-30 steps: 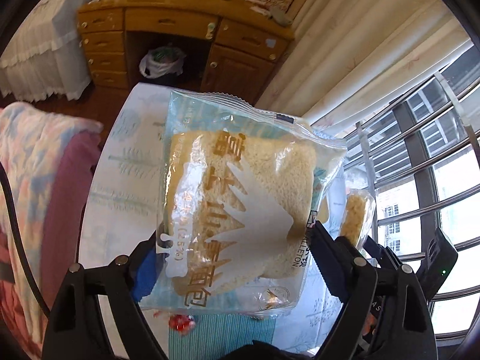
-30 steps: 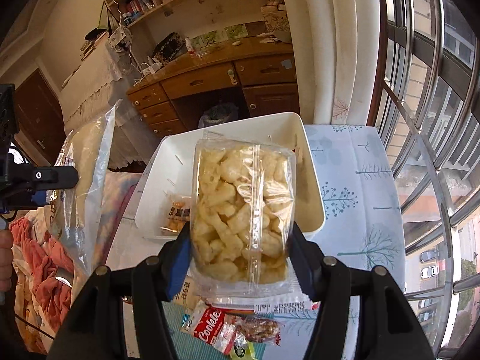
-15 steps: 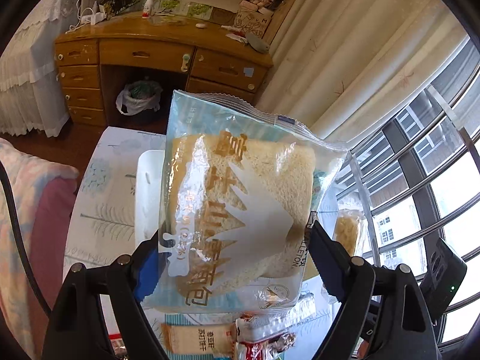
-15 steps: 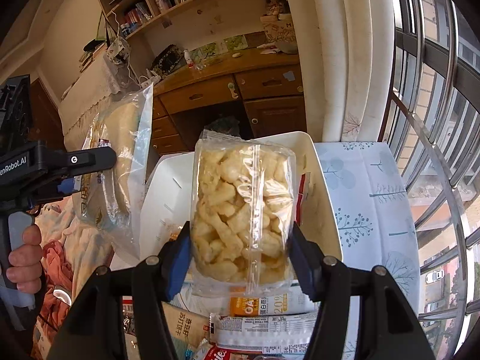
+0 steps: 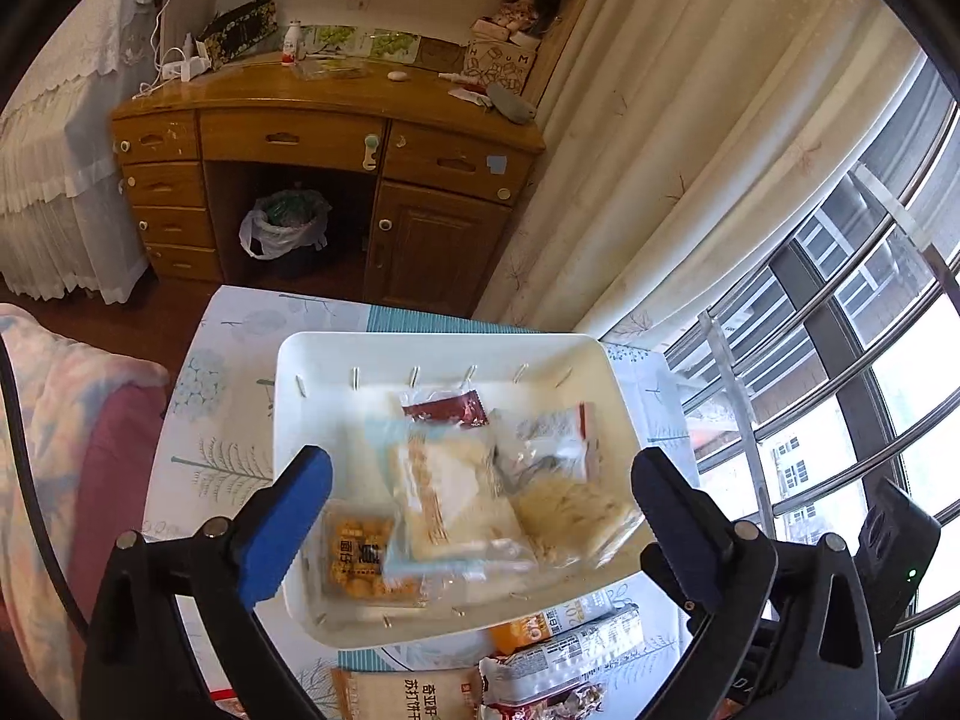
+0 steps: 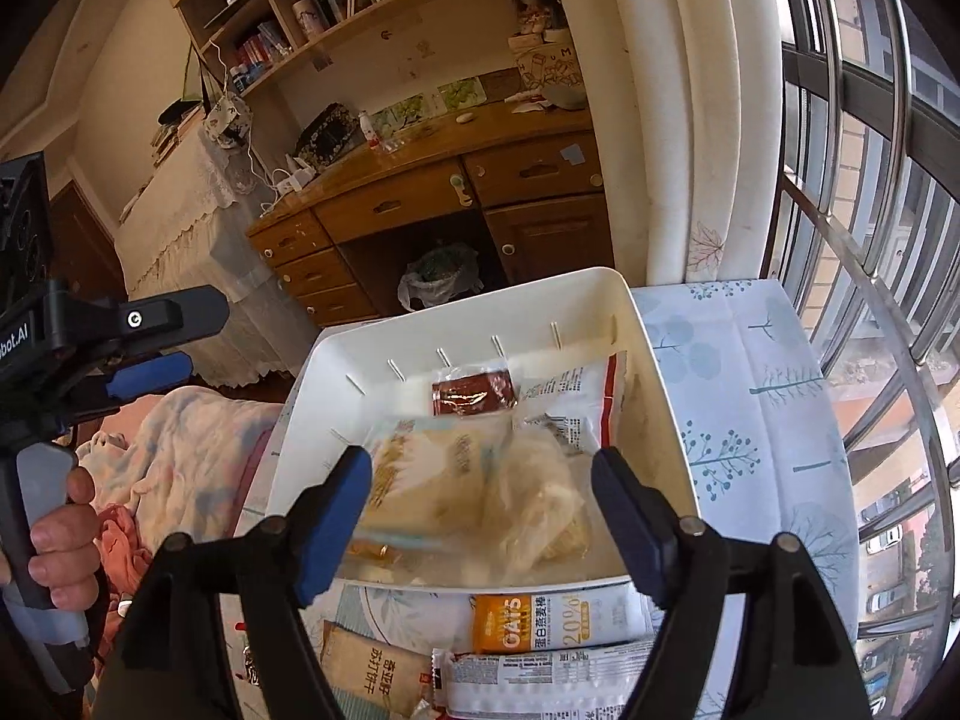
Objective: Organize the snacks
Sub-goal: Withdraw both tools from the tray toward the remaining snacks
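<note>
The white bin stands on the table below both grippers. In it lie a bread packet, a clear bag of puffed snacks, a yellow packet, a dark red sachet and a white-and-red packet. My left gripper hovers over the bin, its jaws opening with nothing between the blue pads. My right gripper also hangs above the bin, jaws opening and free of the bread packet and the puffed-snack bag below.
Loose snacks lie on the tree-print tablecloth in front of the bin: an oats packet, a cracker packet and others. A hand holds the left gripper. A blanket lies to the left, window rails to the right.
The bread packet has left the left jaws and the puffed-snack bag the right jaws; both now lie in the bin. Both grippers have opened wider and moved over the bin.
</note>
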Demonstrator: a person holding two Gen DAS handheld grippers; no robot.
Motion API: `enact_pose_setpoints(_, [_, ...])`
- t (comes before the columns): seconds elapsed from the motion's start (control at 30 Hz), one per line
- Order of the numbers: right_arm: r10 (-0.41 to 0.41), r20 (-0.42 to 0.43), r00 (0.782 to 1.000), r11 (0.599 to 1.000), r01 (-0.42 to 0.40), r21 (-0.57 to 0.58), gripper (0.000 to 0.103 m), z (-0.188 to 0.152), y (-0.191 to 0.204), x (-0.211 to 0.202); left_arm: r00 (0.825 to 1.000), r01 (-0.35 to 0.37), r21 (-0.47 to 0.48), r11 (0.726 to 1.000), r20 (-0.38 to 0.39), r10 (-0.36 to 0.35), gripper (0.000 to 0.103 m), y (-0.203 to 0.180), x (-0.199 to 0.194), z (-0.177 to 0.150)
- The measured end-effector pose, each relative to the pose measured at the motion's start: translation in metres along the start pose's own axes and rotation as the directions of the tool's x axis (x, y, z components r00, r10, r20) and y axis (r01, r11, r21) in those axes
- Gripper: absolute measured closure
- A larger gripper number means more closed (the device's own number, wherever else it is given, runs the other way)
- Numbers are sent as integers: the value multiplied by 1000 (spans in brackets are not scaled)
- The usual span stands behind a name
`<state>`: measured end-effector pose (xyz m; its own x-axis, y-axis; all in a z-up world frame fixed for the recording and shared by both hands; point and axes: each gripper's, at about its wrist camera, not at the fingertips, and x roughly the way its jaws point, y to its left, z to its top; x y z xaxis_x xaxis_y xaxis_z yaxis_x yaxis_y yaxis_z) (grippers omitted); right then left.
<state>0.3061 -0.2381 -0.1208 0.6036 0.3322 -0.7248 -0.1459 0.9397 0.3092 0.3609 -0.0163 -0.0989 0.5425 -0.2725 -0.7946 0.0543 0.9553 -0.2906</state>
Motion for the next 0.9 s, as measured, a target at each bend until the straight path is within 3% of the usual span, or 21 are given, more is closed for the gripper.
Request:
enact_pose_setpoints(0.37, [25,33,999,999,-26,22,22,0,-6,-34,1000,-26,-36,999,17,26,3,-5,-43,-20])
enact_pose_setpoints(0.57, [67,39,997,998,-67,6,22,-7,-7,-58,997,-55,-82,995,49,59,3,-4,-78,-48])
enact_pose_setpoints(0.9, [136,32,990,989,-134,-58,20,-30,-1,-93,980,-153,-172,973,100,171,3,-6,-133,-111])
